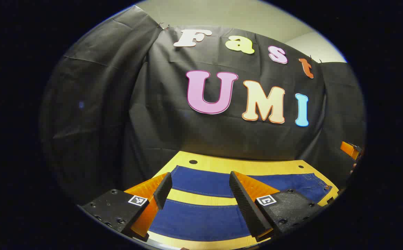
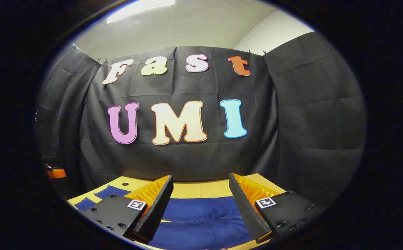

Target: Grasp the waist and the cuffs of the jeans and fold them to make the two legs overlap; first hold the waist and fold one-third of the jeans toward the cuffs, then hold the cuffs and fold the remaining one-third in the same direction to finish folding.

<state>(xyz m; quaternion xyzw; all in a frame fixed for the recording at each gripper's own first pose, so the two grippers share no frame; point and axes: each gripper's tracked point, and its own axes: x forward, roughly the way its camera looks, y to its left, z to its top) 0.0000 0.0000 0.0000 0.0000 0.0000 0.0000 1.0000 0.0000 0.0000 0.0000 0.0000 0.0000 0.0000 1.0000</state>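
Two separate legs of the jeans (image 1: 201, 184) lie flat on the wooden table (image 1: 243, 166) running crosswise beneath us, left gripper (image 1: 200, 189) and right gripper (image 2: 200, 194) both wide and holding nothing, waist toward our right

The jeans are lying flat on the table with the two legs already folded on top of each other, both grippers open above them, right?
Not quite: in the left gripper view the jeans lie flat with the legs apart, bare table between them. Both grippers are open above them.
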